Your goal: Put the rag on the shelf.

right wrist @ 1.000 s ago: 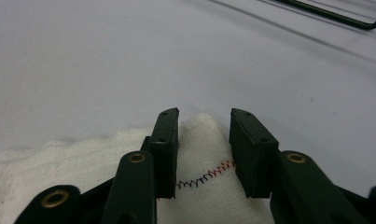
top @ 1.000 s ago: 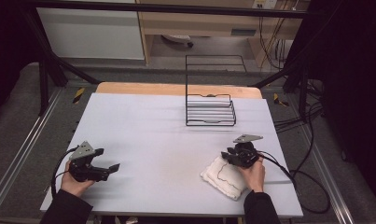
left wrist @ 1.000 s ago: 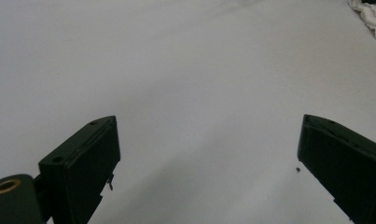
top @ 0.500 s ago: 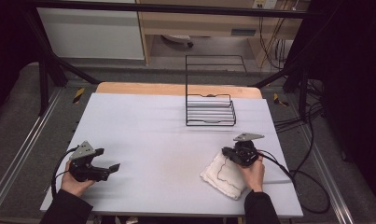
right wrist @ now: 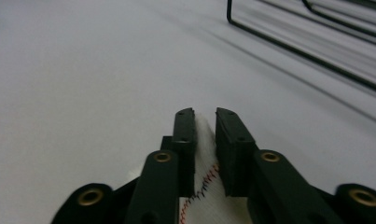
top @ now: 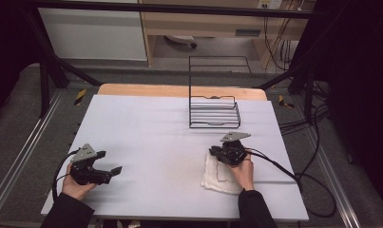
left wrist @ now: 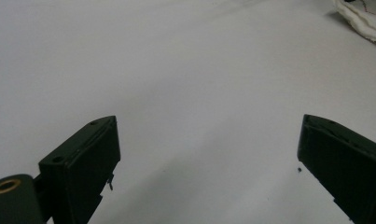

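Note:
A white cloth [top: 217,179] with red and dark stitching lies crumpled on the white table [top: 156,128] at the front right. My right gripper [top: 216,154] sits over its upper edge. In the right gripper view a fold of the cloth [right wrist: 205,186] fills the narrow gap of my right gripper [right wrist: 205,114]; the jaws have just been opening slightly and still pinch it. My left gripper [top: 109,162] rests at the front left, open, with nothing between its fingers. The left gripper view looks between the wide-set jaws of the left gripper [left wrist: 209,135] across bare table to the cloth [left wrist: 363,16] far off.
A black wire rack [top: 213,116] with a tall back frame stands at the rear centre-right; its base wires [right wrist: 316,51] lie ahead and right of the right gripper. A cable [top: 284,171] trails off to the right from that gripper.
My right hand has moved left across the table with the cloth's edge between its jaws, and the cloth has bunched slightly leftward. The left hand has stayed still.

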A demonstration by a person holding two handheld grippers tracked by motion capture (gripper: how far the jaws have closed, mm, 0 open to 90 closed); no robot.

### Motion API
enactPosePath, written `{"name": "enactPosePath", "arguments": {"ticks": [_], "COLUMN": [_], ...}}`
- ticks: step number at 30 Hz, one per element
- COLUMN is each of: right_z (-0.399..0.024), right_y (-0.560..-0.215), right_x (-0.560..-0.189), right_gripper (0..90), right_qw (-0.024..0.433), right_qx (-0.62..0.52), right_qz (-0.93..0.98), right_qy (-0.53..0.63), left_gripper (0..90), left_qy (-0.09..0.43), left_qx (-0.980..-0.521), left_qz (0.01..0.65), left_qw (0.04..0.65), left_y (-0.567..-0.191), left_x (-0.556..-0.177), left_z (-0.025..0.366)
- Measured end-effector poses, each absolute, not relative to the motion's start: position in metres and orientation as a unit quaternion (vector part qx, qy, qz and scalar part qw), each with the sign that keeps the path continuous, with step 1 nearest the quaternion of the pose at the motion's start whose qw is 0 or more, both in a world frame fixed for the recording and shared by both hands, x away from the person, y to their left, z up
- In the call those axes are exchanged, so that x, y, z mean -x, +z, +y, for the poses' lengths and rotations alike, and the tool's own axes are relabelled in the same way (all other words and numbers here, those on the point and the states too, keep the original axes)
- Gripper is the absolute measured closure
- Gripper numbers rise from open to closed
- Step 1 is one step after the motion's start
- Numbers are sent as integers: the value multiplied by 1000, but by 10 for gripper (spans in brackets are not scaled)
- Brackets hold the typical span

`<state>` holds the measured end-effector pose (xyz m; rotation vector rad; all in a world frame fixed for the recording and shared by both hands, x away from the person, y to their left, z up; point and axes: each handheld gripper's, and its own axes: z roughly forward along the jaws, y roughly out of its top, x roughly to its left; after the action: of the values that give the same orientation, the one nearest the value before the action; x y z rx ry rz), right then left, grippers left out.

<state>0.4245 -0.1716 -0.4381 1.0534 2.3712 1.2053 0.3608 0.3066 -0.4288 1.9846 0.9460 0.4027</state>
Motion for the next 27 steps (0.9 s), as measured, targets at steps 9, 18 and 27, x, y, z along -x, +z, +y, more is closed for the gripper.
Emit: {"name": "enactPosePath", "arguments": {"ticks": [9, 18, 27], "right_z": [-196, -232, -257], "right_y": [-411, -419, -430], "right_x": [-414, -400, -389], "right_gripper": [359, 115, 25], "right_qw": [144, 135, 128], "right_qx": [-380, -415, -435], "right_qz": [784, 770, 768], "right_qy": [470, 465, 452], "left_gripper": [57, 56, 56], "left_qy": [160, 153, 148], "left_qx": [-794, -798, -813], "left_qz": [387, 386, 369], "left_qw": [440, 437, 425], "left_y": [-425, -421, -418], "left_x": [-361, -367, -374], "left_z": [297, 275, 241]}}
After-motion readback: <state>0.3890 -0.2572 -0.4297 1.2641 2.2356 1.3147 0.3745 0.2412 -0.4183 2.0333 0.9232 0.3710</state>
